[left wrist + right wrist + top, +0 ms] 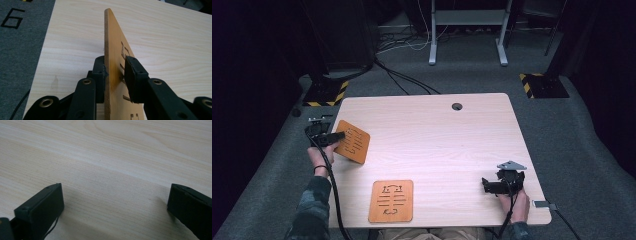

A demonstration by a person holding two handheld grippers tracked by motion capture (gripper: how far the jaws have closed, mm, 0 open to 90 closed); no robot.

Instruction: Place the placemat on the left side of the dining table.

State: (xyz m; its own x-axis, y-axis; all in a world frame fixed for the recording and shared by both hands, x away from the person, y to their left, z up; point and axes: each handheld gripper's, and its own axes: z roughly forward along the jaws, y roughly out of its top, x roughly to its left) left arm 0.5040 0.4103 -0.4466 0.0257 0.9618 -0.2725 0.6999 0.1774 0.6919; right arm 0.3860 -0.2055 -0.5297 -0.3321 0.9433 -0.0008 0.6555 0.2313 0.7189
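A thin orange-brown wooden board (352, 142) with cut slots is held tilted above the table's left edge, with my left gripper (332, 137) shut on its near edge. In the left gripper view the board (112, 50) stands edge-on between the two black pads (133, 73), which press on both its faces. A second slotted board (391, 200) lies flat near the table's front edge. My right gripper (492, 186) rests low at the front right of the table, open; in the right gripper view its gripper (115, 202) has only bare wood between the wide-apart jaws.
The light wooden table (437, 135) has a round cable hole (457, 106) near its far edge. Grey carpet surrounds it, with cables and a white frame (467, 30) beyond. Yellow-black striped bases (542, 85) stand at the far corners.
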